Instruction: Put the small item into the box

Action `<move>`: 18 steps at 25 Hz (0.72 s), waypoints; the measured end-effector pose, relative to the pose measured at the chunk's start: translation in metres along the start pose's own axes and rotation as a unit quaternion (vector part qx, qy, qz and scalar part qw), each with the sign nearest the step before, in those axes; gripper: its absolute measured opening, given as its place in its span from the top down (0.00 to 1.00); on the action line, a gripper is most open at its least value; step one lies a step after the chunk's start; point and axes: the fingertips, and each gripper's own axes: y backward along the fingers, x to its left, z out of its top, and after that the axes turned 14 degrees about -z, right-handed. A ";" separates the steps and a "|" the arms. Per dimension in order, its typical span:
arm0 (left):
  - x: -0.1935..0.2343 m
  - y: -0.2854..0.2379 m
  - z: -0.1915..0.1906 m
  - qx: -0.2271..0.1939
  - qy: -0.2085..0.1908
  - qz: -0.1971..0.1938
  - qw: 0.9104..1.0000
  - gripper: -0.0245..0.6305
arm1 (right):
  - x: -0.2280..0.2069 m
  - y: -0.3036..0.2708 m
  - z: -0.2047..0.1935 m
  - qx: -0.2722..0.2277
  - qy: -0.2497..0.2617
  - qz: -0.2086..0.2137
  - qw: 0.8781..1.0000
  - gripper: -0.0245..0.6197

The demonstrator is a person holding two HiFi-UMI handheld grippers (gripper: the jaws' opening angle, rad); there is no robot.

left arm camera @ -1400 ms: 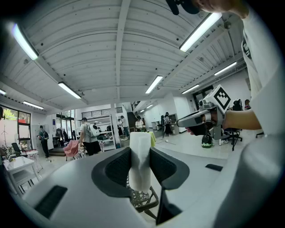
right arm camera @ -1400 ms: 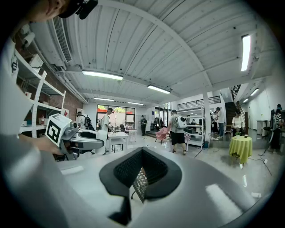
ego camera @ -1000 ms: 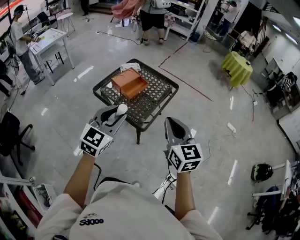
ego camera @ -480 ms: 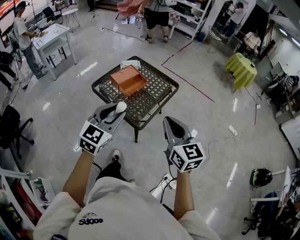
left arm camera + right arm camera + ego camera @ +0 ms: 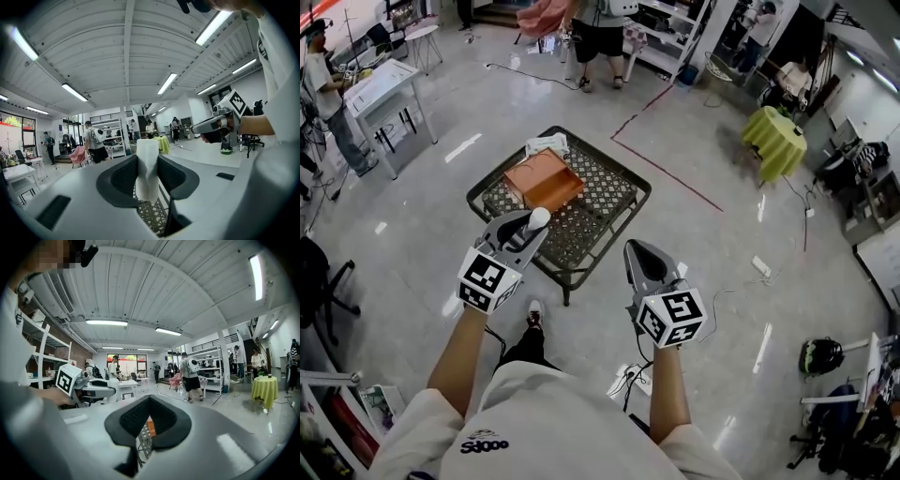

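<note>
Short of the black metal lattice counter [image 5: 605,192], the left gripper [image 5: 528,228] clamps the small white cylindrical item [image 5: 540,217] between its pads, while the right gripper [image 5: 640,253] is closed and empty. This looks like the carry step. The next move calls for reaching over the open orange cardboard box [image 5: 544,180] on the counter and releasing. No label on box or item is readable.
</note>
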 end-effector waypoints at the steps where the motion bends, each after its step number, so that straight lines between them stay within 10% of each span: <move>1: 0.011 -0.007 0.001 -0.005 0.000 -0.003 1.000 0.77 | -0.004 -0.012 0.002 0.000 -0.001 -0.003 1.000 0.95; 18: 0.161 -0.104 0.000 -0.006 0.009 -0.035 0.999 0.77 | -0.048 -0.171 0.038 -0.012 -0.014 -0.026 1.000 0.95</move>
